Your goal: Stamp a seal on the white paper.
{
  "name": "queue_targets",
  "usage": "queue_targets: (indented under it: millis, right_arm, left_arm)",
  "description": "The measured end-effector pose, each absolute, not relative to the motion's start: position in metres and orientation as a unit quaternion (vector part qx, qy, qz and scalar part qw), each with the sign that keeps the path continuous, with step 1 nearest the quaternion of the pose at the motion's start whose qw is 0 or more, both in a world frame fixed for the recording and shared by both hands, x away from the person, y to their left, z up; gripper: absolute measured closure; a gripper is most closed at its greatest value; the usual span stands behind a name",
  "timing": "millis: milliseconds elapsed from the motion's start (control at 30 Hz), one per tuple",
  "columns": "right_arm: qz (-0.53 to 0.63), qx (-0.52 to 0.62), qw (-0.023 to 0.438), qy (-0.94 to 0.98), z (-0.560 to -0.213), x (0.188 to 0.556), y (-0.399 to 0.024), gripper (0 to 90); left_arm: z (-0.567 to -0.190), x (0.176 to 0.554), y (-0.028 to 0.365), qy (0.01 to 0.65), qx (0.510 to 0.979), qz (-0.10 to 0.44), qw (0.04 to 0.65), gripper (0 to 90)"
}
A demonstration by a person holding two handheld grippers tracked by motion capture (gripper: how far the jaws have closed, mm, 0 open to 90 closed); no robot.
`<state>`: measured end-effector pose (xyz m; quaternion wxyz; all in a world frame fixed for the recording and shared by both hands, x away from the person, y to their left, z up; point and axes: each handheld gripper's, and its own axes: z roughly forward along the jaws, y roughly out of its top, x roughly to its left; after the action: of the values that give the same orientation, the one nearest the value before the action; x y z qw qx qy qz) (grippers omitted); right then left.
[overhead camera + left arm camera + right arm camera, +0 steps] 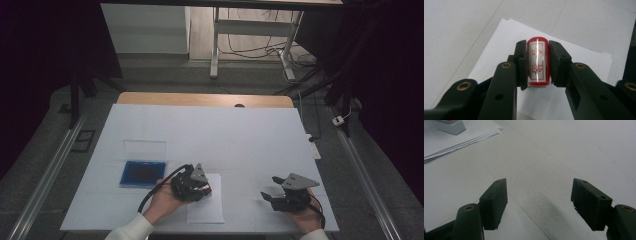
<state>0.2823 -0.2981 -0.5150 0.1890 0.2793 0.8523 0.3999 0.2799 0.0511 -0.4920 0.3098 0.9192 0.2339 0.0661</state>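
— Lower centre of the high view: the left gripper (192,184) hangs over the paper sheets (206,207), jaws clamped on a red stamp (538,62).

— Which way does it lie?

— Long axis runs along the jaws in the left gripper view, pads pressing both flanks, paper directly beyond it.

— And the right gripper (272,192)?

— Lower right, jaws wide apart, nothing between them, well apart from the stack.

— Room to move?

— Bare white table (240,135) all around; the blue ink pad (143,173) sits just left of the paper, nearer the left hand.
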Motion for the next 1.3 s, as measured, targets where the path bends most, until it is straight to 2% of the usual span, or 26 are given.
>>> queue_targets:
  millis: [1300]
  right_arm:
    - [0.397,0.280,0.188,0.854,-0.5153,0.2815,-0.2973,28.9]
  left_arm:
    - [-0.4961,0.2792,0.0458,0.228,0.927,0.071,0.288,71.2]
